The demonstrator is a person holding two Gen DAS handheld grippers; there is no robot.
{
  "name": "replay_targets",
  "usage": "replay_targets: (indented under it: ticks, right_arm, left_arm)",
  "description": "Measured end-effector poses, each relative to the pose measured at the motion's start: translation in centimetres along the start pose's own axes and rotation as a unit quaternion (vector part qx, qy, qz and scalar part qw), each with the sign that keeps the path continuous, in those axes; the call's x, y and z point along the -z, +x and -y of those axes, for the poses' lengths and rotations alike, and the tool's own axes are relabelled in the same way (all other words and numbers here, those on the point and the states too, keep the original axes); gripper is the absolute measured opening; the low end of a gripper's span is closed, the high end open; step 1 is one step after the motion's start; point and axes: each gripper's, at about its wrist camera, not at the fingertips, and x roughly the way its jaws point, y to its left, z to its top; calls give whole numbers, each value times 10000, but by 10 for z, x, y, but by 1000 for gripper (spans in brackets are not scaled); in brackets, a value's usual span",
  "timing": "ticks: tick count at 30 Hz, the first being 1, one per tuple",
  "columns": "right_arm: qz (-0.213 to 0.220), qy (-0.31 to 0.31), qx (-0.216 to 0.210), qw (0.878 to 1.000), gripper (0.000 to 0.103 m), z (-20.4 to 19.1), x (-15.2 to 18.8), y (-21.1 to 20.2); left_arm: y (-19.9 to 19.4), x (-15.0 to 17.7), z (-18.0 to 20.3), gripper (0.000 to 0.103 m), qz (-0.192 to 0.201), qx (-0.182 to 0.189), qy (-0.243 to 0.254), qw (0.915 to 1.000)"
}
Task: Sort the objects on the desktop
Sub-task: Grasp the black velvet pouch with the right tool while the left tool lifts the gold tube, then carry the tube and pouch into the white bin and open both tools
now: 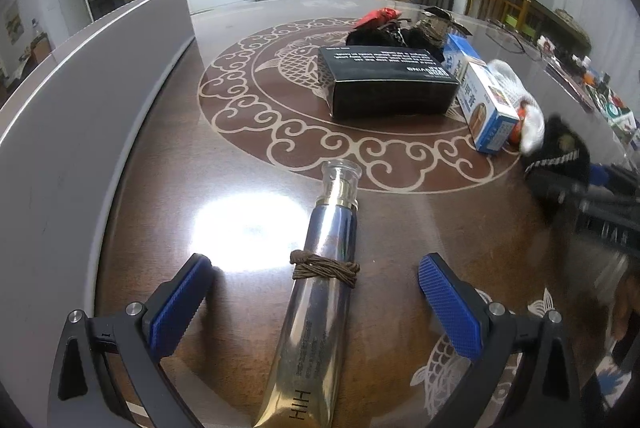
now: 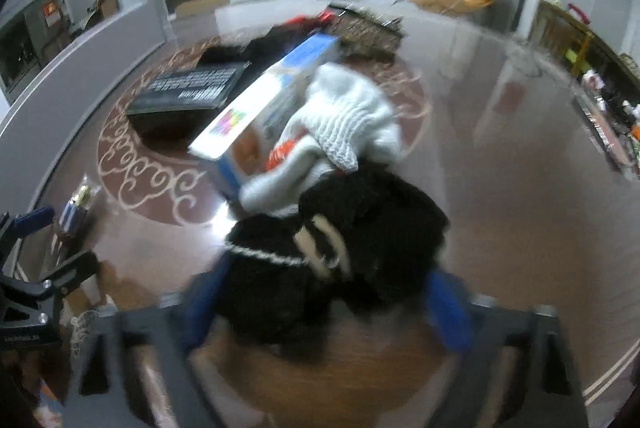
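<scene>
A silver and blue tube (image 1: pixel 320 292) with a brown cord tied round it lies on the brown table (image 1: pixel 180 156), its clear cap pointing away. My left gripper (image 1: pixel 316 292) stands open astride it, blue pads (image 1: pixel 180 304) well clear of its sides. In the blurred right wrist view my right gripper (image 2: pixel 324 300) is shut on a black knit cloth (image 2: pixel 340 240) with a white trim, bunched between both blue pads. Just behind it lie a white knit piece (image 2: pixel 348 112) and a blue and white carton (image 2: pixel 260 100). A black box (image 1: pixel 384 80) sits on the fish ornament.
A grey panel (image 1: pixel 80 108) borders the table on the left. At the back lie dark cloth, something red and a patterned pouch (image 1: pixel 436 24). Spectacles (image 1: pixel 508 36) and small clutter (image 1: pixel 608 100) line the right edge. An orange item (image 2: pixel 280 154) peeks from under the white knit.
</scene>
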Motion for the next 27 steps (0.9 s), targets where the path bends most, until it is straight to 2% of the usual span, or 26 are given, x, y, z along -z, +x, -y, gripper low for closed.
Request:
replay_targets:
  ticks: [1,2,3,5,7,11,16,22,27]
  right_arm:
    - [50,23,-31,10000,52,7,3,-6]
    - [87,88,-134,9998,43,15,4,-10]
    - [104,145,-198,9996,43,22,6,-13]
    - [166,307,-280,9990,42,41,15,-23]
    - [204,472,-408,9978,42,54,24,-34]
    - [370,847,-773,9927,42,89,43,-62]
    - [573,1094,-1126,9859,42,107,48,-83]
    - [605,896,-1315,9854,42,85,42,-94]
    - [707,300,-1725,9820,42,24,11,-109]
  left_arm:
    - [-2,1,2,90,69,31,60,10000]
    - [-7,3,5,66,194,106,175,9996]
    - [-11,4,9,45,257,166,298,9991]
    - [-15,5,16,29,266,256,461,9983]
    - [-18,8,17,28,261,324,422,9982]
    - [-27,15,10,27,303,625,41,9976]
    - [-45,19,6,27,495,776,-192,9956]
    - [-73,10,-7,27,782,1054,-512,9900]
    - [-122,-8,-40,27,1212,1349,-912,9792]
